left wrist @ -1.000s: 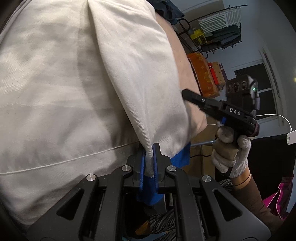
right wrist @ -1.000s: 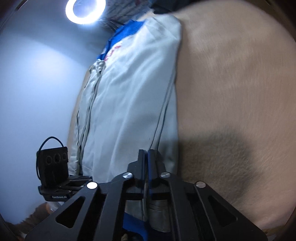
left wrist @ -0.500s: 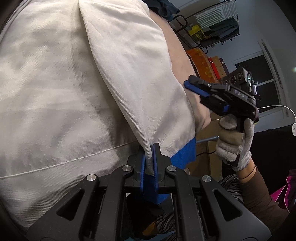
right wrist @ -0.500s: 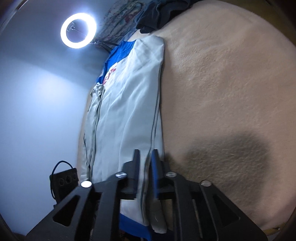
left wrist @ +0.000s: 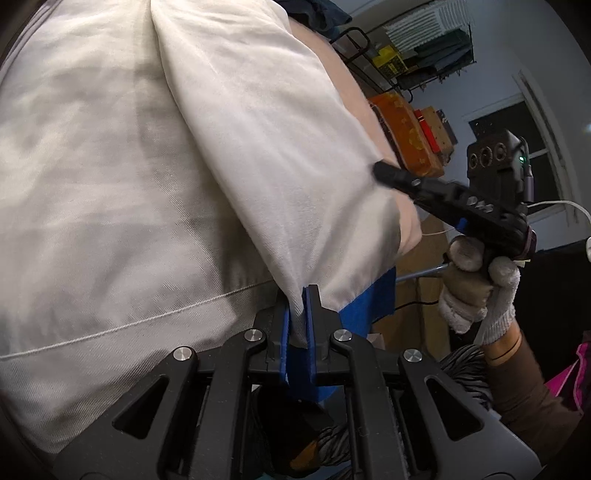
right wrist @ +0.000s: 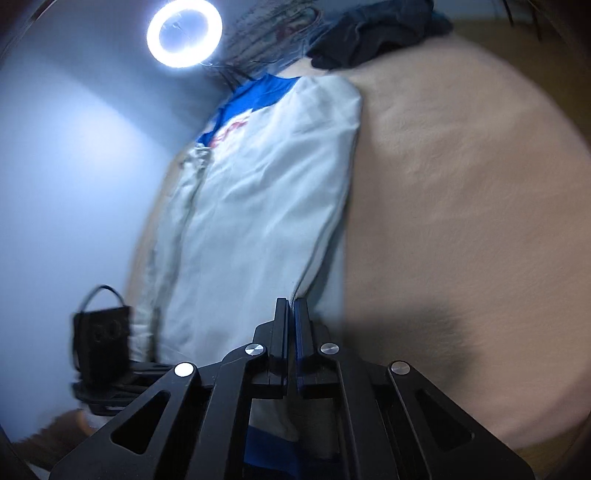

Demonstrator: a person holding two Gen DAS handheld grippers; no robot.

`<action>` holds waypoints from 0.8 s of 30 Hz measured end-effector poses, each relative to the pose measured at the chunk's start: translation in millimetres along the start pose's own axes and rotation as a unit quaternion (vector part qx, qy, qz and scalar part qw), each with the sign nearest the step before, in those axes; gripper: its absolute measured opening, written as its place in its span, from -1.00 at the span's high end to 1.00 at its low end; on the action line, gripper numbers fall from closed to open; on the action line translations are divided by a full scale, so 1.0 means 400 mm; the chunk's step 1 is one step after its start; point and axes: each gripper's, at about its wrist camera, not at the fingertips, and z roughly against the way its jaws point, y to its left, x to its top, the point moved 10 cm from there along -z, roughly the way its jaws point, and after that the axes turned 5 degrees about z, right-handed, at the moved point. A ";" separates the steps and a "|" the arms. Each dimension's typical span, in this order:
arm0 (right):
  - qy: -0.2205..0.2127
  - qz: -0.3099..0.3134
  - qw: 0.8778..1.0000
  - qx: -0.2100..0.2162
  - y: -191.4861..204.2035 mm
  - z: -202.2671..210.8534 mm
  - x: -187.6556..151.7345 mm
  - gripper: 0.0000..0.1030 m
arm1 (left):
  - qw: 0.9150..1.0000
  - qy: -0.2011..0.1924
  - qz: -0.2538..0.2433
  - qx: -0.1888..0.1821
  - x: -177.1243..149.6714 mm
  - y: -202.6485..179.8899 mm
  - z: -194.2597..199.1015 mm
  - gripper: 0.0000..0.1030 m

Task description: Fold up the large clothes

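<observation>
The left gripper (left wrist: 300, 314) is pinching a fold of the white garment (left wrist: 155, 177) near its blue hem, the cloth lying spread over the tan bed (right wrist: 461, 206). The right gripper (right wrist: 291, 314), having just been closing, is pressing its jaws together at the garment's edge; whether cloth is caught between them I cannot tell.

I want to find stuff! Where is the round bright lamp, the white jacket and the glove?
ring light (right wrist: 184, 33): right wrist view, on its glowing rim.
white jacket (left wrist: 147, 184): left wrist view, on its broad pale cloth.
glove (left wrist: 476, 291): left wrist view, on the knuckles round the handle.
</observation>
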 end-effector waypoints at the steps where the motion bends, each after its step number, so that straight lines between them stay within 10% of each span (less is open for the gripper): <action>1: 0.014 0.008 1.000 -0.020 -0.013 -0.018 -0.014 0.97 | 1.000 0.000 0.001 0.003 -0.001 0.001 -0.002 0.90; 8: 0.021 -0.030 0.999 0.010 -0.076 -0.034 -0.041 0.65 | 0.999 -0.018 -0.032 0.027 -0.011 -0.015 0.069 0.78; 10: 0.011 -0.051 0.998 0.041 -0.087 -0.009 -0.043 -0.03 | 0.998 -0.041 -0.045 0.024 -0.003 -0.028 0.111 0.78; 12: -0.005 -0.079 0.995 0.065 -0.103 0.002 -0.051 -0.21 | 0.995 -0.070 -0.065 0.035 0.019 -0.043 0.142 0.78; 20: 0.017 -0.059 0.992 0.106 -0.048 -0.038 -0.069 -0.16 | 0.989 -0.093 -0.082 0.076 0.107 -0.054 0.090 0.78; 24: 0.054 -0.036 0.995 0.080 -0.024 -0.085 -0.096 0.76 | 0.989 -0.063 -0.079 0.108 0.106 0.003 0.007 0.78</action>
